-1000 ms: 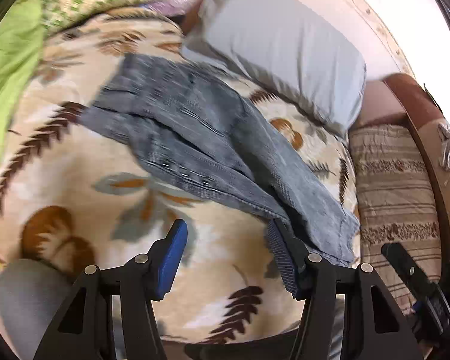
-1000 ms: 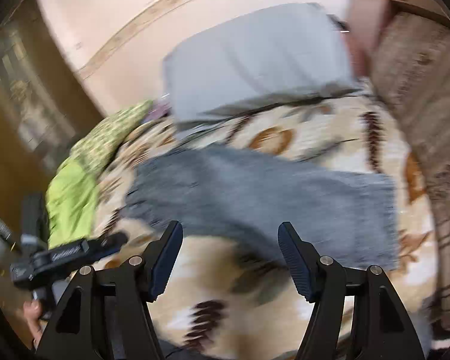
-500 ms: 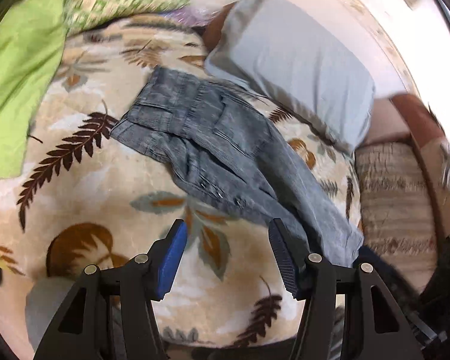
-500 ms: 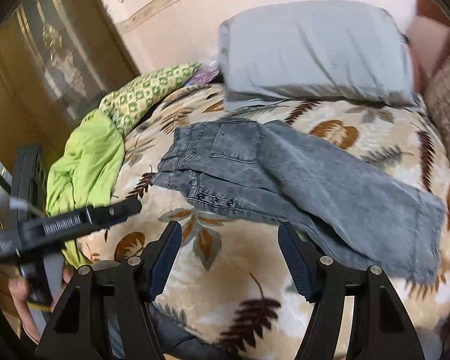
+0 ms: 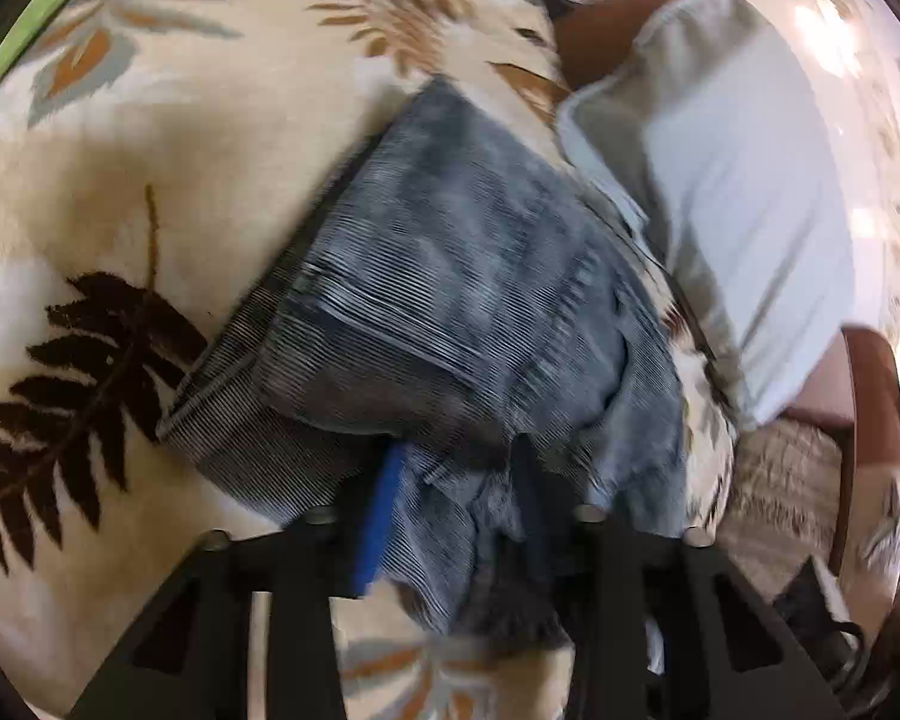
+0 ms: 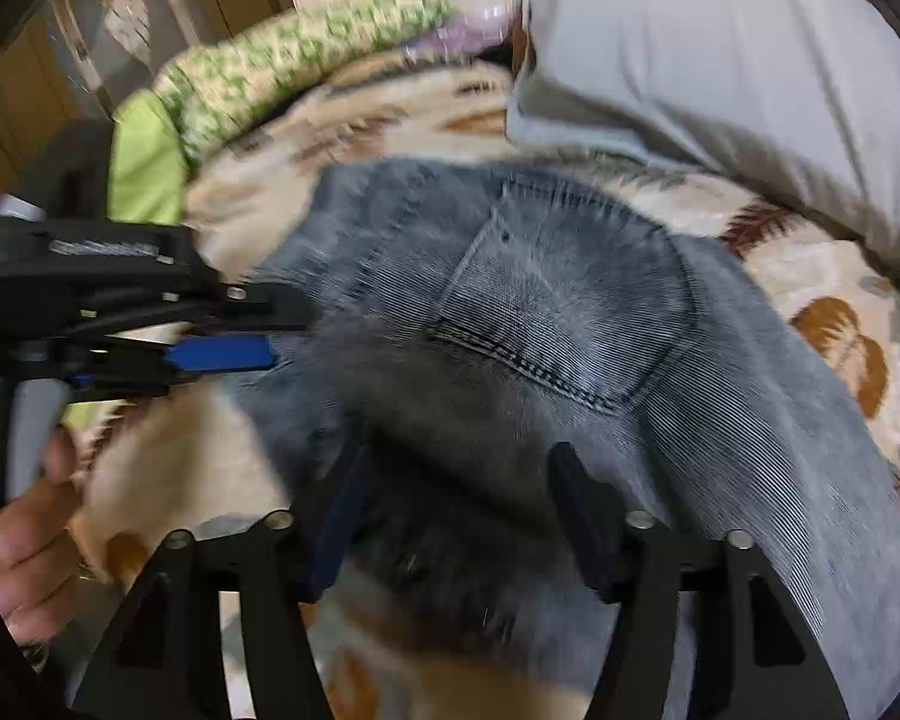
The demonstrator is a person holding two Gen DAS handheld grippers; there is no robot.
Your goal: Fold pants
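Grey-blue jeans (image 5: 468, 300) lie on a leaf-patterned blanket (image 5: 90, 210), back pocket up in the right wrist view (image 6: 558, 312). My left gripper (image 5: 456, 516) is down on the near edge of the jeans with denim bunched between its fingers; the jaws stand narrower than before. From the right wrist view it (image 6: 276, 330) reaches in from the left at the waistband side. My right gripper (image 6: 456, 516) is open, its fingers straddling the jeans' near edge by the fly buttons. Both views are blurred.
A grey pillow (image 5: 738, 228) lies just beyond the jeans, also in the right wrist view (image 6: 720, 60). Green cloths (image 6: 258, 78) are heaped at the far left. A striped cushion (image 5: 774, 492) sits at the right edge of the bed.
Both grippers have dropped from above the bed down onto the jeans. The left jaws have narrowed around denim. The right jaws stay wide.
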